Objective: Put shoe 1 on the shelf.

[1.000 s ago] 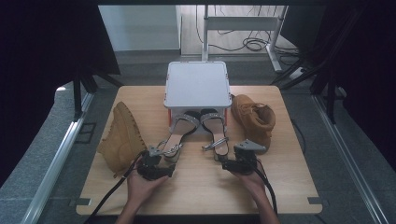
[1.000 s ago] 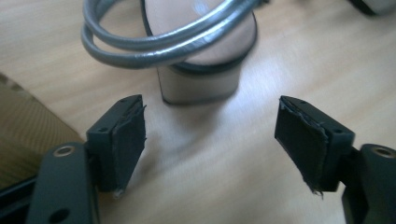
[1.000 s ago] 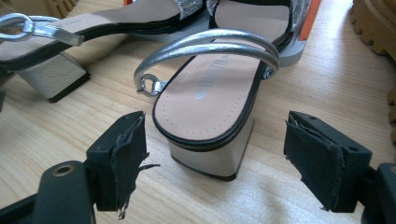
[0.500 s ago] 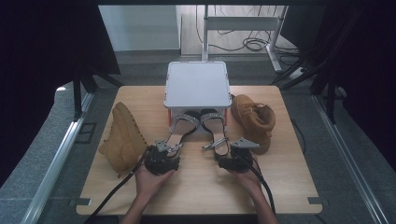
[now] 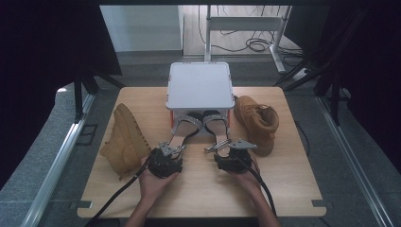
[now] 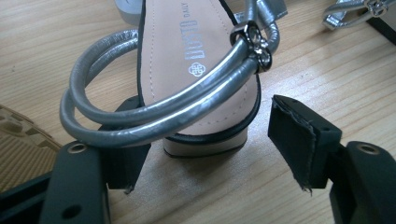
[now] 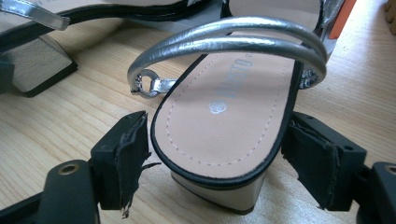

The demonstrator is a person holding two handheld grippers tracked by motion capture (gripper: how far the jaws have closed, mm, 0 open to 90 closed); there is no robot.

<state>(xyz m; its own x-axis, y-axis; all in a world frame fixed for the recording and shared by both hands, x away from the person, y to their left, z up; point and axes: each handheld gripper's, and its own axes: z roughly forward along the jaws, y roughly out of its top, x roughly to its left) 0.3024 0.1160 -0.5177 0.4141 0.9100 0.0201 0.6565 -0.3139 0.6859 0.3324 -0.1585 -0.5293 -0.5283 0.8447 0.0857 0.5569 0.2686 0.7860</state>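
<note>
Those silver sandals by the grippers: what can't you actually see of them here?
- Toes of both sandals: high view, hidden under the grey box.
- Left sandal's front: left gripper view, cut off by the top edge.
- Insole lettering: right gripper view, too blurred to read.
- Left sandal's heel: partly hidden behind its silver strap.

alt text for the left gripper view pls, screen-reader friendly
The left gripper is open with its two black jaws on either side of the heel end of a silver-strapped sandal on a wooden table; neither jaw clearly touches it. Doubled silver ankle straps loop over the heel, joined by a buckle, and a tan ridged sole shows at lower left.
</note>
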